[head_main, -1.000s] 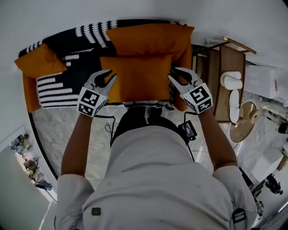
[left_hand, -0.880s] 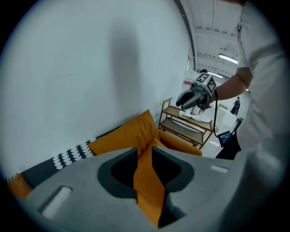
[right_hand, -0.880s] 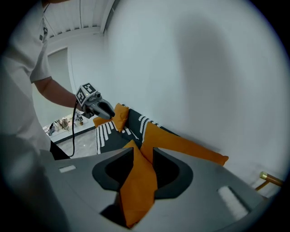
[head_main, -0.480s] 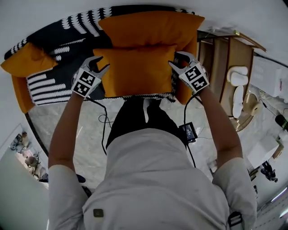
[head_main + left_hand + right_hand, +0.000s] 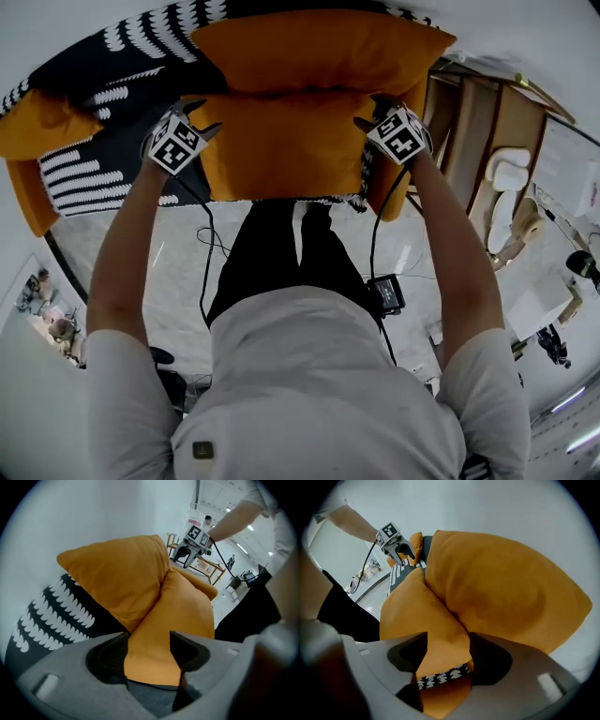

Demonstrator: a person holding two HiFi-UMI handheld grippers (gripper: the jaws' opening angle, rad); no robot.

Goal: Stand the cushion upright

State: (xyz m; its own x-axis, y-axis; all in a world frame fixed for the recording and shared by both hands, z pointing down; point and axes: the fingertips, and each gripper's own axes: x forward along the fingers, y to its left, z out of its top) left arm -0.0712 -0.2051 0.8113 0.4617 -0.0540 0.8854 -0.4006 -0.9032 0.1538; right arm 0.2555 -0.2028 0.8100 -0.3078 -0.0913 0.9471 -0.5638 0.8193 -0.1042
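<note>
**Both grippers open at the cushion's side edges**

The smaller orange fabric cushion (image 5: 281, 141) sits on the sofa seat, on the black throw with white scalloped stripes (image 5: 103, 169). Its upper part rests against the larger orange back cushion (image 5: 319, 52) behind it. In both gripper views it looks propped at a backward lean rather than lying flat, with the back cushion serving as its support.

The left gripper (image 5: 206, 129) is at the cushion's left edge and the right gripper (image 5: 367, 120) at its right edge, both pointing steeply down. Taking it from both sides at once keeps a soft, floppy cushion from folding or twisting.

In the left gripper view the jaws of the left gripper (image 5: 149, 653) are opening, and a corner of orange fabric fills the gap between them. The right gripper (image 5: 443, 656) is likewise opening, close to its widest. The cushion's corner lies between its jaws, and a strip of patterned throw shows below. Neither pair appears to pinch the fabric.

With the cushion already leaning on its backing, the standing step looks close to done. The risk I would watch is the cushion sliding forward off the seat once nothing holds it.

A third orange cushion (image 5: 37, 127) lies at the sofa's left end, and a wooden shelf unit (image 5: 487, 131) stands to the right.
</note>
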